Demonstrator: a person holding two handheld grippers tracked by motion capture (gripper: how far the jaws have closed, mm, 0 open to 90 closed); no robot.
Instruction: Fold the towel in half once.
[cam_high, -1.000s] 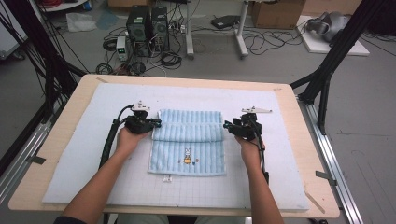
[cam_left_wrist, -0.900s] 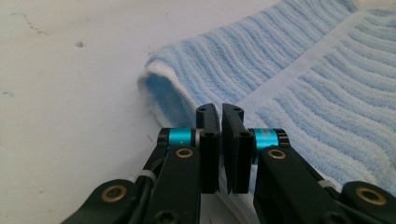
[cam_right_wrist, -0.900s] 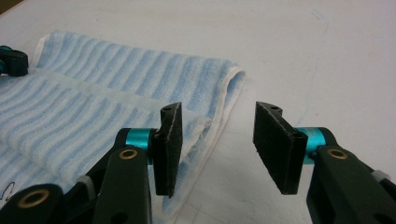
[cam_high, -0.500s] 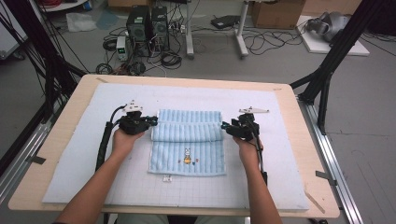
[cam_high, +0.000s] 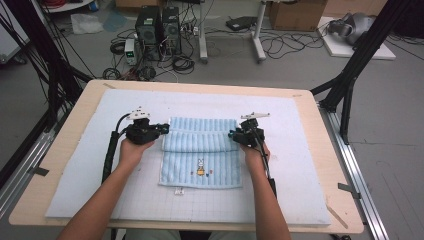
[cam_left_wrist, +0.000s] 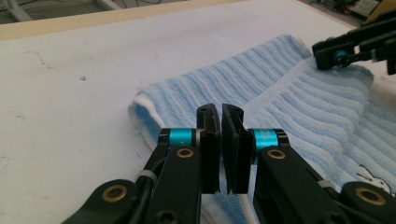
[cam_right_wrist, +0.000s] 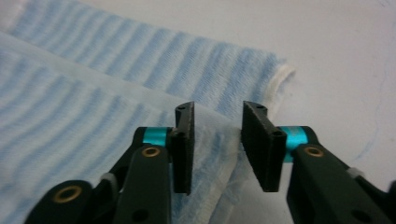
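A light blue striped towel (cam_high: 200, 162) with a small rabbit print lies on the white mat, its far part folded over toward me into a band. My left gripper (cam_high: 162, 129) is at the band's left end, and its jaws (cam_left_wrist: 220, 112) are shut on the towel's (cam_left_wrist: 289, 107) folded edge. At the band's right end is my right gripper (cam_high: 232, 134). Its jaws (cam_right_wrist: 217, 112) have just been closing but still stand apart, with the towel's (cam_right_wrist: 116, 79) corner lying between the pads, not pressed.
The white mat (cam_high: 300, 170) covers most of the wooden table (cam_high: 345, 165). A small tag (cam_high: 177, 190) sticks out at the towel's near edge. Black frame posts stand at both sides; computers and cables lie on the floor beyond the far edge.
My right gripper has moved left onto the towel's right end and its jaws have narrowed. The left gripper has kept its place and grip.
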